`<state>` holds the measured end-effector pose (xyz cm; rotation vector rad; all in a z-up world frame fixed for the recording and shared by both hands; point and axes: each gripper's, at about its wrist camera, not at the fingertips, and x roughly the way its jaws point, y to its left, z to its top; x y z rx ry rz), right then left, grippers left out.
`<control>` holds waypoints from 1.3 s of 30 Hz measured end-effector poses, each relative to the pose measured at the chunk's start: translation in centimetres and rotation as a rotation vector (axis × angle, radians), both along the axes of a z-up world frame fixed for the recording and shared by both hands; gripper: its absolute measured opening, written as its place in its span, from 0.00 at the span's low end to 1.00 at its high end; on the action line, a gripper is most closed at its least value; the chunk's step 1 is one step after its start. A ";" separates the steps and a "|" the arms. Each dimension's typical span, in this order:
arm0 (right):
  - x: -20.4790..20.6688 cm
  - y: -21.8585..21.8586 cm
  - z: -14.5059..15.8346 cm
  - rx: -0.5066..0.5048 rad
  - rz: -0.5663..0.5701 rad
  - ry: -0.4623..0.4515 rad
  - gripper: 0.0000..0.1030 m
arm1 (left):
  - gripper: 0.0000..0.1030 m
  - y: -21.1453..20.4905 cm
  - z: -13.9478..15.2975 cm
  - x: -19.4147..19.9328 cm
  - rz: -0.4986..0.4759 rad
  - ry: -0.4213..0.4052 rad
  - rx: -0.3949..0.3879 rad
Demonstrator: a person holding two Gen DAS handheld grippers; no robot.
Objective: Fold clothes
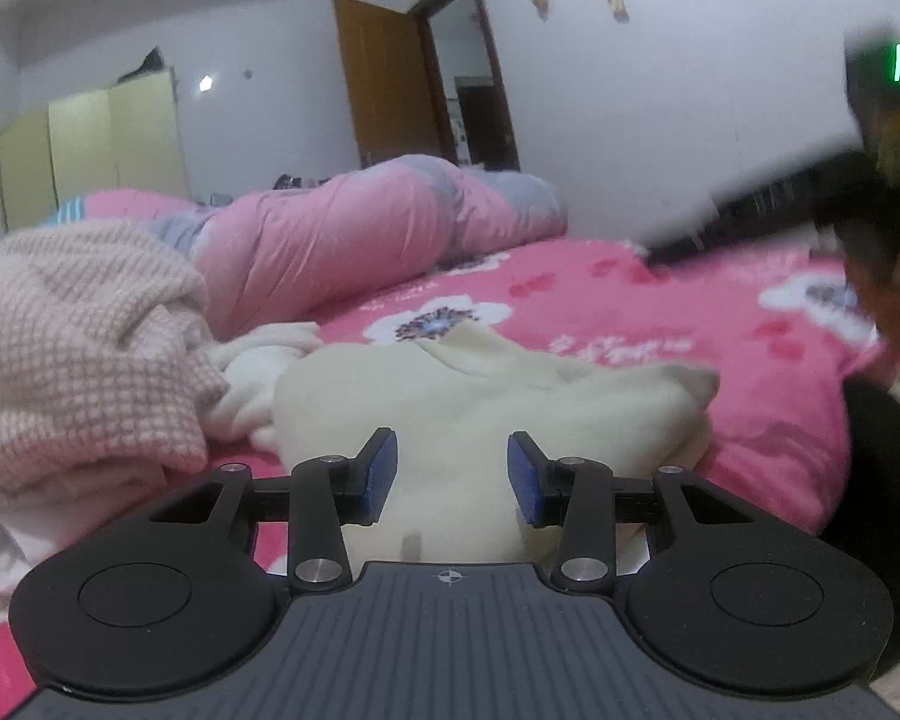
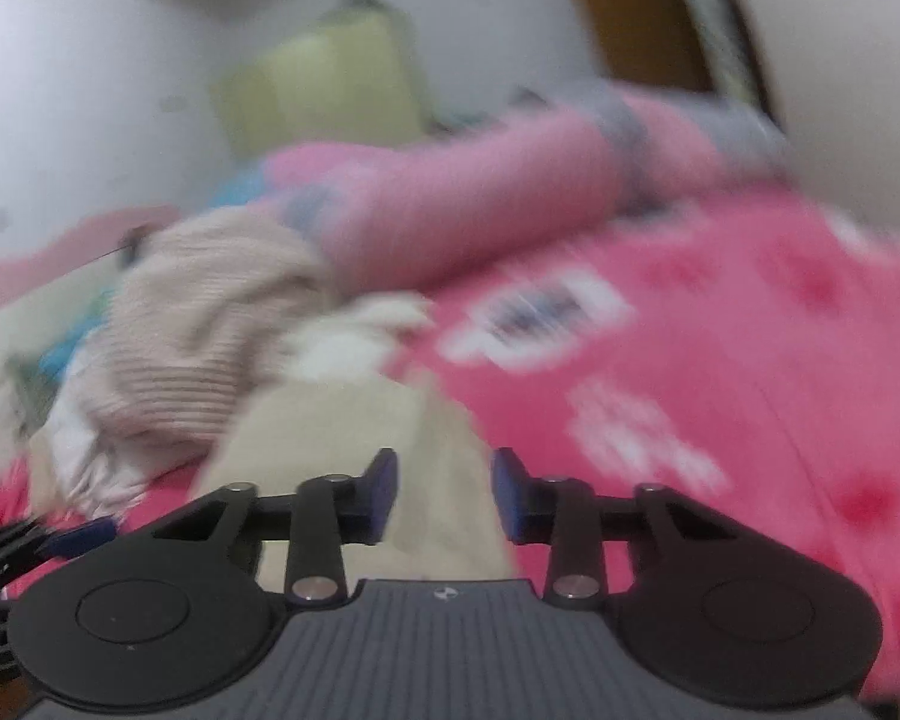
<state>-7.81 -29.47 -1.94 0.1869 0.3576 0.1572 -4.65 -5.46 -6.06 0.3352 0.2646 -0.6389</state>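
Note:
A cream fleece garment [image 1: 480, 408] lies folded on the pink flowered bed sheet [image 1: 690, 312], right in front of my left gripper [image 1: 452, 471], which is open and empty just above it. In the blurred right wrist view the same cream garment [image 2: 354, 432] lies under my right gripper [image 2: 444, 495], which is open and empty. The right gripper also shows as a dark blur at the right edge of the left wrist view [image 1: 870, 168].
A pink knitted sweater [image 1: 78, 348] is heaped at the left, with a white cloth [image 1: 252, 378] beside it. A rolled pink quilt [image 1: 360, 228] lies across the back of the bed. A yellow wardrobe [image 1: 90, 144] and a brown door [image 1: 390, 78] stand behind.

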 end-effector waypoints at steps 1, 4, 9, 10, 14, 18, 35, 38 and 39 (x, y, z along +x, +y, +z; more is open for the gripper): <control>0.0 1.3 0.1 -0.048 0.050 -0.031 0.30 | 0.39 -0.6 -1.0 0.2 0.001 0.010 0.024; 1.5 3.7 -2.4 -0.133 0.129 0.041 0.30 | 0.39 -1.8 -3.6 0.3 0.011 0.002 0.063; 4.6 2.1 -7.2 -0.144 0.069 0.274 0.29 | 0.40 -2.0 -3.3 0.1 0.030 0.017 -0.005; 4.9 2.2 -6.3 -0.146 0.058 0.299 0.29 | 0.40 -1.5 -2.9 0.2 0.037 0.026 -0.038; 5.8 5.0 -0.8 -0.253 0.107 0.184 0.29 | 0.40 0.4 -1.9 0.2 0.077 0.048 -0.191; 8.6 8.3 2.8 -0.247 0.242 0.040 0.29 | 0.48 1.2 -2.7 1.5 0.126 0.105 -0.254; 17.3 14.4 1.2 -0.332 0.338 0.172 0.29 | 0.64 2.8 -5.2 1.8 0.059 0.139 -0.423; 21.0 17.0 -2.7 -0.427 0.352 0.247 0.29 | 0.64 3.0 -5.4 1.7 0.056 0.141 -0.439; 22.6 17.0 -6.0 -0.444 0.342 0.318 0.30 | 0.64 3.1 -5.5 1.7 0.057 0.143 -0.440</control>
